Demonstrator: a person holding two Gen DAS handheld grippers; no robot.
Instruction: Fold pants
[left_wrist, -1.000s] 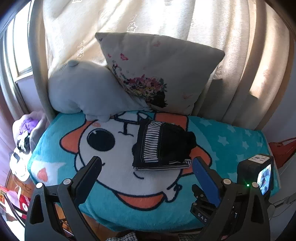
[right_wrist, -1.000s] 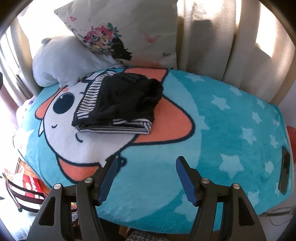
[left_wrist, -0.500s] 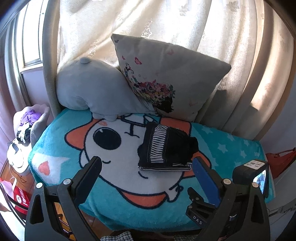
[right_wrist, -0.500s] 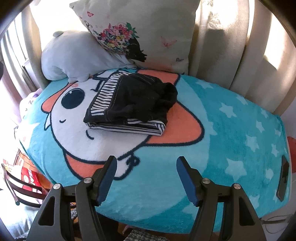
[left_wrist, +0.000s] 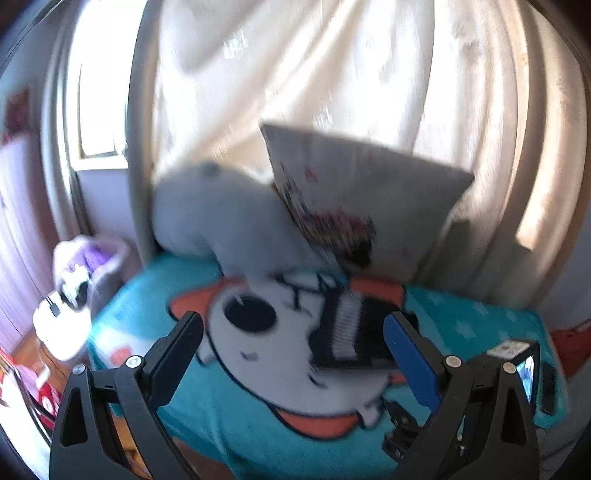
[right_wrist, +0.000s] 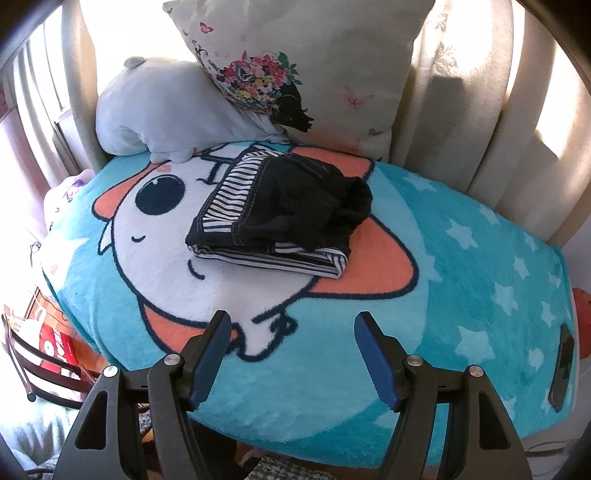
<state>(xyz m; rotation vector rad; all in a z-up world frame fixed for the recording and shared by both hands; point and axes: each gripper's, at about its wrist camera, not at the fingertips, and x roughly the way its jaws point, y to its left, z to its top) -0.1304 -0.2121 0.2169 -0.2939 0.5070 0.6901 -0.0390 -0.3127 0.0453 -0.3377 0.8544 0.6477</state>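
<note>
In the left wrist view, which is blurred, the pants (left_wrist: 354, 338) lie as a dark, compact bundle on the cartoon blanket (left_wrist: 236, 417), in front of the flowered pillow (left_wrist: 354, 206). I judge they lie there because the folding is finished. The left gripper (left_wrist: 293, 325) hangs apart from them; its jaws stand wide open and hold nothing.

In the right wrist view the picture is sharp. The pants (right_wrist: 284, 210) are folded into a neat stack with the striped lining at the edges, resting on the middle of the blanket (right_wrist: 461, 258), near the grey plush (right_wrist: 166, 110). The right gripper (right_wrist: 291, 325) is well apart, jaws wide open, touching nothing.
</note>
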